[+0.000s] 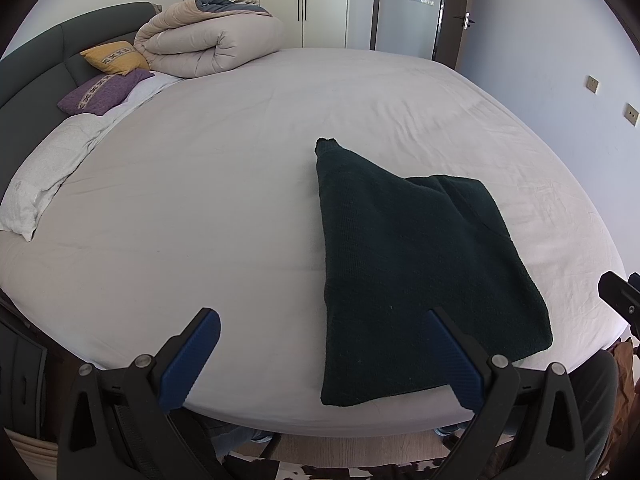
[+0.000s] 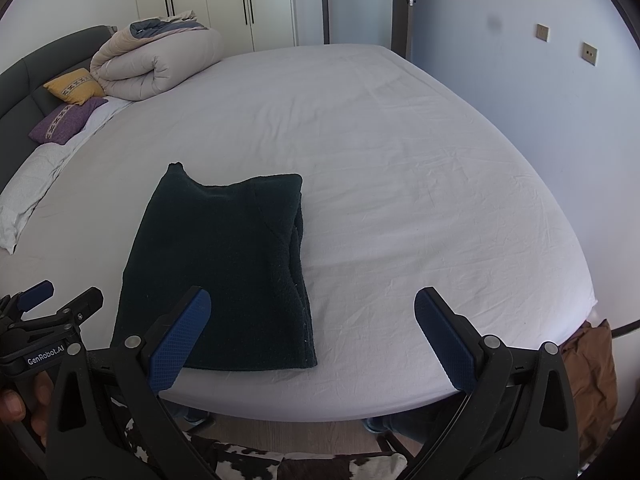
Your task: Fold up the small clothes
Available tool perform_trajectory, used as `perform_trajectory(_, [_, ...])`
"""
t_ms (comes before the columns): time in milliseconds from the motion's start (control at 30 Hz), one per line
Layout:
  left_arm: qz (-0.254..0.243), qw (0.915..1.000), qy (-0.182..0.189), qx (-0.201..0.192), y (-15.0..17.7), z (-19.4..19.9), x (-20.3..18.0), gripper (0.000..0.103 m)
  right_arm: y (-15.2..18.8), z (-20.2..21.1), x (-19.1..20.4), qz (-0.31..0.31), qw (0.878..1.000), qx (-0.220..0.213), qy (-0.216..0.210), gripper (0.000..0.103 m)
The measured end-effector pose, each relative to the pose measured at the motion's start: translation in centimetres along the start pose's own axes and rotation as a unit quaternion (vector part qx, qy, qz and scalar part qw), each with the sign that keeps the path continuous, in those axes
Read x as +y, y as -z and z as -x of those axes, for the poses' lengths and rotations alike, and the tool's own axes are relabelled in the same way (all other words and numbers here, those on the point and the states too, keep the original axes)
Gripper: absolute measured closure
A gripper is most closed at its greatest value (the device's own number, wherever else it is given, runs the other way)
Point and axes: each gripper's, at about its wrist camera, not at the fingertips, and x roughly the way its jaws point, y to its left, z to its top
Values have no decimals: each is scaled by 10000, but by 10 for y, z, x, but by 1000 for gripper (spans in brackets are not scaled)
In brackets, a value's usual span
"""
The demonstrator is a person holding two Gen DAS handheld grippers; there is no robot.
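One dark green knit garment (image 2: 224,268) lay folded lengthwise near the front edge of the bed (image 2: 400,184), a narrow cuff end poking out at its far-left corner. Both grippers hovered at the bed's edge w/ fingers spread wide, grasping nothing: left gripper (image 1: 324,356) by the garment's near-left side, right gripper (image 2: 312,332) over its near-right corner. I'd say the next fold wanted both near corners pinched evenly & carried to the far edge, cuff tucked in first. Pale sheet was lightly creased. Rolled duvet (image 2: 156,64), yellow cushion (image 2: 74,86) & purple cushion (image 2: 64,120) sat by the headboard (image 1: 60,44); wardrobe (image 2: 208,0) behind.
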Motion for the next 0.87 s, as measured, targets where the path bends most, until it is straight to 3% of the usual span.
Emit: perform_trajectory(867, [-63, 10000, 4, 0, 3, -2, -1, 0, 0, -2, -2, 46, 10000, 53, -20, 0])
